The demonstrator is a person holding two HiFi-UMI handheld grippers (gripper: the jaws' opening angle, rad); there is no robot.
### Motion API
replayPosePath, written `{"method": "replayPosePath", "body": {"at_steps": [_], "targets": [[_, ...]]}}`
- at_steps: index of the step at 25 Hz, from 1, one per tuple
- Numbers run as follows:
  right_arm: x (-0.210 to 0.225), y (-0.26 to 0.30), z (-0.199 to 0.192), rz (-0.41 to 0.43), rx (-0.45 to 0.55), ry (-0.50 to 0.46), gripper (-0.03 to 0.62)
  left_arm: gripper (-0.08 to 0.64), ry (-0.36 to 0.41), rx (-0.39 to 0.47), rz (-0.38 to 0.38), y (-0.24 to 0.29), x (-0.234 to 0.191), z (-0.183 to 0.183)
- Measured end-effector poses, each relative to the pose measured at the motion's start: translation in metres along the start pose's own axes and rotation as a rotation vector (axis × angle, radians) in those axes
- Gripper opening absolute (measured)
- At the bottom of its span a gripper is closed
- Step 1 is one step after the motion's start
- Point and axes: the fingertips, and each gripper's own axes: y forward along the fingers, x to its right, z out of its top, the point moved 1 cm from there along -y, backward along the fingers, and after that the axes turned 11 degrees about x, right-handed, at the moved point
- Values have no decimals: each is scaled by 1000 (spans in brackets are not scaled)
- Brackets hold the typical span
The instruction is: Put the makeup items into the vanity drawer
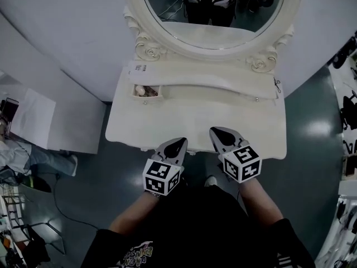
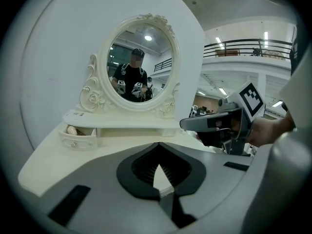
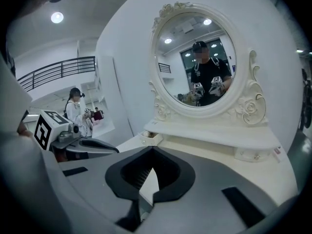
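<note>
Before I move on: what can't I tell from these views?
- Open drawer contents: too small in head view; drawer front hides most in left gripper view.
- Closed drawer: inside hidden by its front, every view.
- Table, near edge: partly under left gripper and right gripper, head view.

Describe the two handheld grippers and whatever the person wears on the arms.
The left gripper and right gripper look alike: light grey, tapering jaws lined with ribbed black pads around a teardrop-shaped hollow. Each carries a white cube printed with black square markers. No cables show. The person wears a black short-sleeved top.
</note>
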Motion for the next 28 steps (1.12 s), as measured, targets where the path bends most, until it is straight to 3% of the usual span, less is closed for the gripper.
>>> {"method": "replayPosePath", "body": {"at_steps": [12,28], "targets": [[-9,-59,-14,38,15,31,29,-3,3,4,45,-20,55,-13],[-24,-105,-32,133,-21,-10,29,-3,-17,29,113,-32,100,-25]]}}
